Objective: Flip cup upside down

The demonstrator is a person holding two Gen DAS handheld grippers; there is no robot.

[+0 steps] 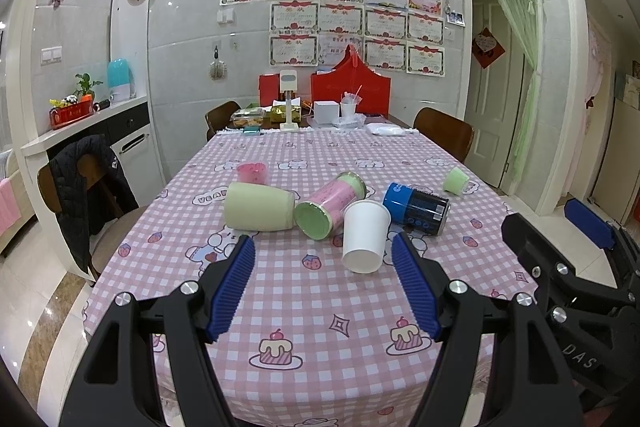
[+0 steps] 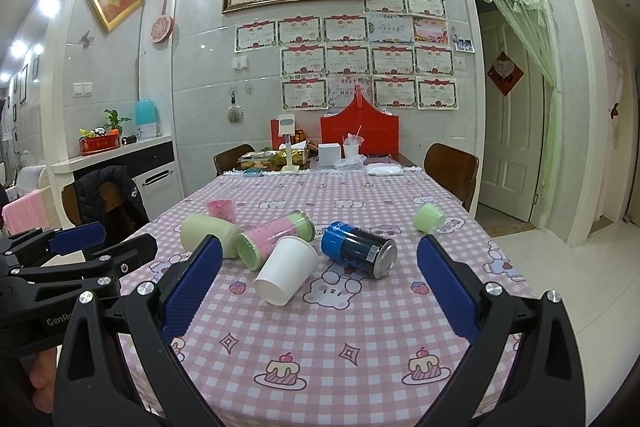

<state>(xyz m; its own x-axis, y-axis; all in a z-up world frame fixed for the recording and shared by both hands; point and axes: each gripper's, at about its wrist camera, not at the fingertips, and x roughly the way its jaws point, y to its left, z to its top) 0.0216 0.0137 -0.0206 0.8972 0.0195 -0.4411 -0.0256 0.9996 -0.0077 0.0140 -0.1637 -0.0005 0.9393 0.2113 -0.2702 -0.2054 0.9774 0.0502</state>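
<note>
Several cups lie on their sides on the pink checked tablecloth [image 1: 320, 291]. A white paper cup [image 1: 365, 237] [image 2: 285, 275] lies nearest, mouth toward me. Behind it lie a pale cream cup [image 1: 258, 207] [image 2: 206, 233], a pink and green tumbler [image 1: 330, 205] [image 2: 274, 239] and a blue and black can [image 1: 416, 207] [image 2: 358, 249]. A small pink cup [image 1: 252, 173] [image 2: 221, 209] stands behind. A small green cup [image 1: 456, 181] [image 2: 429, 218] lies far right. My left gripper [image 1: 323, 259] is open and empty above the near table. My right gripper [image 2: 320, 261] is open and empty, beside the left.
Boxes, a red bag [image 1: 352, 87] and food containers crowd the table's far end. Wooden chairs stand at both sides; the left one [image 1: 80, 187] carries a black jacket. A doorway with a green curtain [image 1: 520, 67] is on the right.
</note>
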